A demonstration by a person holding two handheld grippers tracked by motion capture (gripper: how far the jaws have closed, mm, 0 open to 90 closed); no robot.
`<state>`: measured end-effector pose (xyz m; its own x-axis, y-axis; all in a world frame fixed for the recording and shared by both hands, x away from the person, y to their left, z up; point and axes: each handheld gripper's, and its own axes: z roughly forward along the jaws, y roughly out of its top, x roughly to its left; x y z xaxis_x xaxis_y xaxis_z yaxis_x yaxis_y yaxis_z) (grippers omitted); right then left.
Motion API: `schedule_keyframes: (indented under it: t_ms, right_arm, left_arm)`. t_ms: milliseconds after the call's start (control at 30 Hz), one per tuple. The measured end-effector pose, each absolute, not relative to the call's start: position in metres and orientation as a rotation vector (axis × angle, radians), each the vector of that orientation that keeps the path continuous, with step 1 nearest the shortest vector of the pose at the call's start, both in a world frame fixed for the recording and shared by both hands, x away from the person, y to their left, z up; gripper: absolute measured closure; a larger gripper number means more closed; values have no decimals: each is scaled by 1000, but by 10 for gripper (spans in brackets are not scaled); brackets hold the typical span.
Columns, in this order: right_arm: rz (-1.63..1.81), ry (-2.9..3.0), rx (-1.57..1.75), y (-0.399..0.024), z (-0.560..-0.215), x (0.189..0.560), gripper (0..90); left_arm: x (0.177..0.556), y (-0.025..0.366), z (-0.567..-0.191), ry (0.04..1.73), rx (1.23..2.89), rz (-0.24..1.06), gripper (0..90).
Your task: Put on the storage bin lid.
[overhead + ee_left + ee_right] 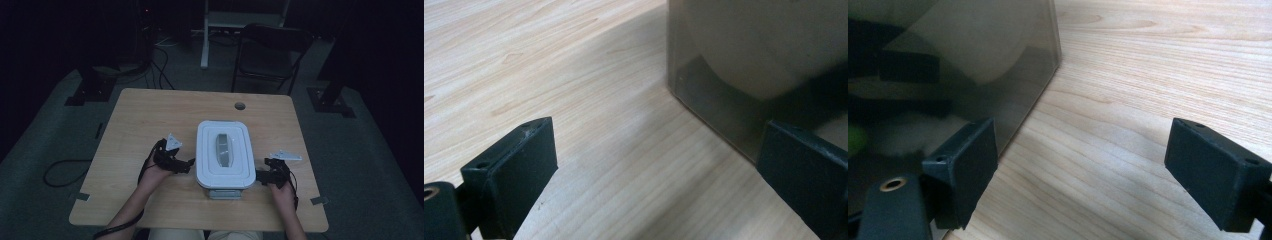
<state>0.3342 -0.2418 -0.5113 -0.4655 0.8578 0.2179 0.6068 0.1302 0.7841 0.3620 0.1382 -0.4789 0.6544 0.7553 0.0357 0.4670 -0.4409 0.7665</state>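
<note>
A clear box with a white lid (222, 152) and a grey handle on top stands mid-table, a latch flap (225, 193) sticking out at its near end. My left gripper (188, 166) sits at the box's left side with jaws open. In the left gripper view, the left gripper (659, 165) straddles bare wood, and the box's smoky wall (734, 60) is just ahead on the right. My right gripper (260, 176) is at the box's right near corner. In the right gripper view, the right gripper (1083, 150) is open, its left jaw beside the box wall (973, 50).
The wooden table (150, 115) has a cable hole (240, 106) near its far edge. A dark folding chair (270, 50) and black stand feet (330, 100) stand on the floor beyond. A cable (65, 172) loops on the floor at the left.
</note>
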Motion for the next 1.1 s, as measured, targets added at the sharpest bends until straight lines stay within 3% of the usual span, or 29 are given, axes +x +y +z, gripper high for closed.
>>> schedule_keyframes:
  t_ms: [1100]
  right_arm:
    - [1152,1951,1475,-291,-507,302,133]
  left_arm:
    - [334,208,-487,1066,2097,502,37]
